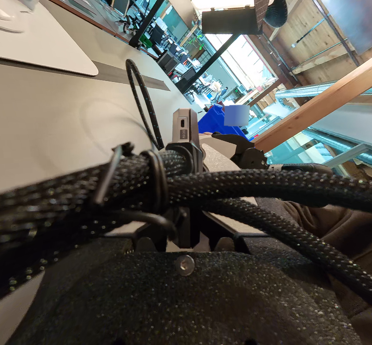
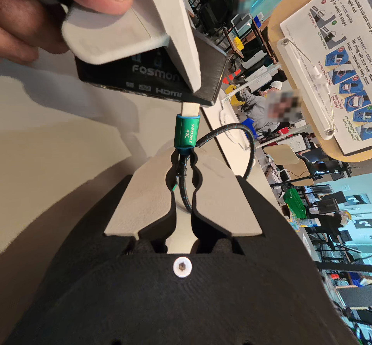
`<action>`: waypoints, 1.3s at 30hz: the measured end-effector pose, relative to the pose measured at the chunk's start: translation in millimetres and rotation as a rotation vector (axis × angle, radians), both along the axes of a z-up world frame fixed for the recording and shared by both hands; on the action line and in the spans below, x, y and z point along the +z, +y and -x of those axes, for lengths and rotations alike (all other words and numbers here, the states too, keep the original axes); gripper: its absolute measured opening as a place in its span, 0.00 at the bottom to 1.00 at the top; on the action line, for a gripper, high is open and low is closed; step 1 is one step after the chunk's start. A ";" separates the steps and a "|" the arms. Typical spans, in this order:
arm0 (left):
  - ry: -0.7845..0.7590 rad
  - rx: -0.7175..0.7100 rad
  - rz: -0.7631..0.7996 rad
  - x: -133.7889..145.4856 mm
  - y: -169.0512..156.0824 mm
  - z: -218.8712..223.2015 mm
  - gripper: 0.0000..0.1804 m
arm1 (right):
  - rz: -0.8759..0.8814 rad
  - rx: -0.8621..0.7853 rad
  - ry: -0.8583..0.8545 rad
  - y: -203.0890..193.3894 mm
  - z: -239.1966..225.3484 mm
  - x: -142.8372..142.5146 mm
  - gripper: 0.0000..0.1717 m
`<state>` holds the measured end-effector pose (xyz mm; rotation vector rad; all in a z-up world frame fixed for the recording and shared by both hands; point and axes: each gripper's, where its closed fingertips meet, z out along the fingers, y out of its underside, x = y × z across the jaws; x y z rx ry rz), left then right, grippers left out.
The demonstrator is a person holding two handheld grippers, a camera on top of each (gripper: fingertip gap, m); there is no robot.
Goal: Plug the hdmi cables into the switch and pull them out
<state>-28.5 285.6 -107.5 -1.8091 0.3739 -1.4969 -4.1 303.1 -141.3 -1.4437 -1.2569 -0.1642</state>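
Plug (image 2: 186,132) partly in hub (image 2: 209,74), seemingly.

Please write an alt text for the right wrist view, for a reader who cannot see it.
The right claw is closed on a green plug whose metal tip sits part-way in a black hub. The left claw holds that hub above, over a beige table.

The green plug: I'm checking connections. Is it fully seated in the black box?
Not fully. Bare metal shows between the green plug and the black box.
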 end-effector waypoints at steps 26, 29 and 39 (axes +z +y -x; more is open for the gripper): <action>0.110 0.157 0.204 -32.7 11.0 13.5 0.21 | 0.127 -0.225 -0.056 0.7 9.4 -25.2 0.05; 0.115 0.141 0.202 -32.9 9.5 11.1 0.18 | 0.124 -0.186 -0.054 1.7 8.4 -24.5 0.05; 0.104 0.134 0.182 -29.6 8.8 10.4 0.18 | 0.091 -0.123 -0.037 1.4 9.8 -19.7 0.06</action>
